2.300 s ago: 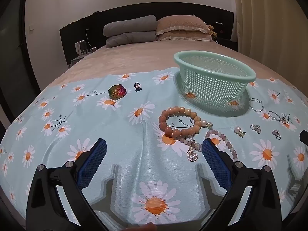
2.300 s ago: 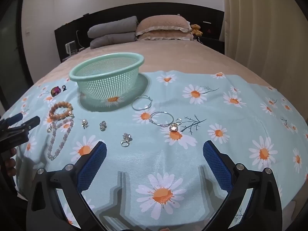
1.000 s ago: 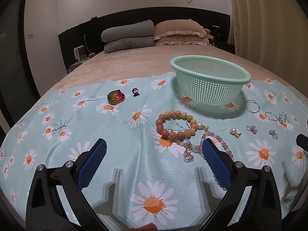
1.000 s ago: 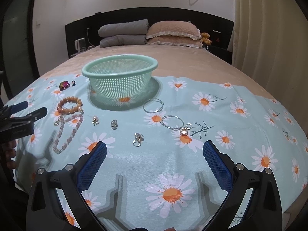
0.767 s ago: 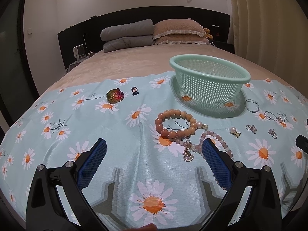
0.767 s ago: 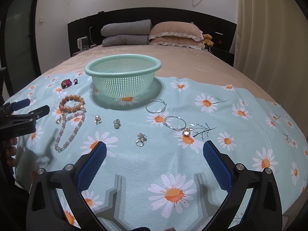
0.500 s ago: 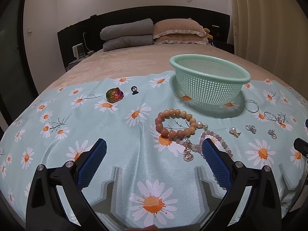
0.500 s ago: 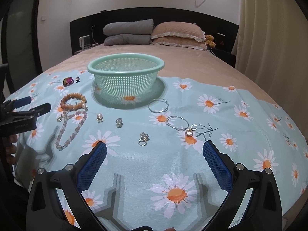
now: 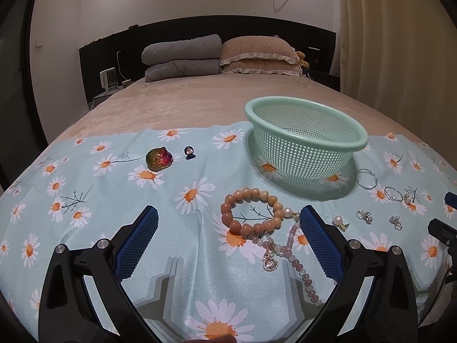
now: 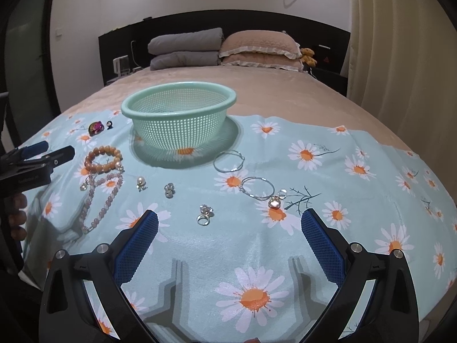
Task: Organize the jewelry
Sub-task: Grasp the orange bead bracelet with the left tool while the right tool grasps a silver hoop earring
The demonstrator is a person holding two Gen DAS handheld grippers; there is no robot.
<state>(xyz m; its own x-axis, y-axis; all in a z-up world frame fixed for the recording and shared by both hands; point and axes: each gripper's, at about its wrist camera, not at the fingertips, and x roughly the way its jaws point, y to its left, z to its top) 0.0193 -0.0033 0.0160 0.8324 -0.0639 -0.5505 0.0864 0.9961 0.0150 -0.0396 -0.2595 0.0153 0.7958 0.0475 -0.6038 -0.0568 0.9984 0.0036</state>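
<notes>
A mint green mesh basket (image 9: 307, 131) (image 10: 178, 115) stands on a daisy-print cloth (image 9: 94, 208) (image 10: 357, 200) spread over a bed. In front of it lie an orange bead bracelet (image 9: 252, 213) (image 10: 102, 158), a pale pink bead strand (image 9: 297, 254) (image 10: 100, 200), a pearl earring (image 9: 340, 221) (image 10: 140, 183), silver hoops (image 9: 366, 178) (image 10: 229, 161), rings (image 10: 204, 214) and a small charm (image 10: 275, 201). My left gripper (image 9: 228, 237) hovers open just short of the bracelet. My right gripper (image 10: 228, 237) hovers open short of the rings. Both are empty.
A multicoloured stone (image 9: 158, 157) (image 10: 95, 127) and a tiny dark figurine (image 9: 189, 152) lie on the cloth's far left. Pillows (image 9: 257, 54) and a folded grey blanket (image 9: 182, 57) lie at the dark headboard. A curtain (image 10: 400, 57) hangs at the right.
Both grippers have shifted slightly, so the basket and jewelry sit a little differently in each view. Both stay open and empty; nothing on the cloth has moved.
</notes>
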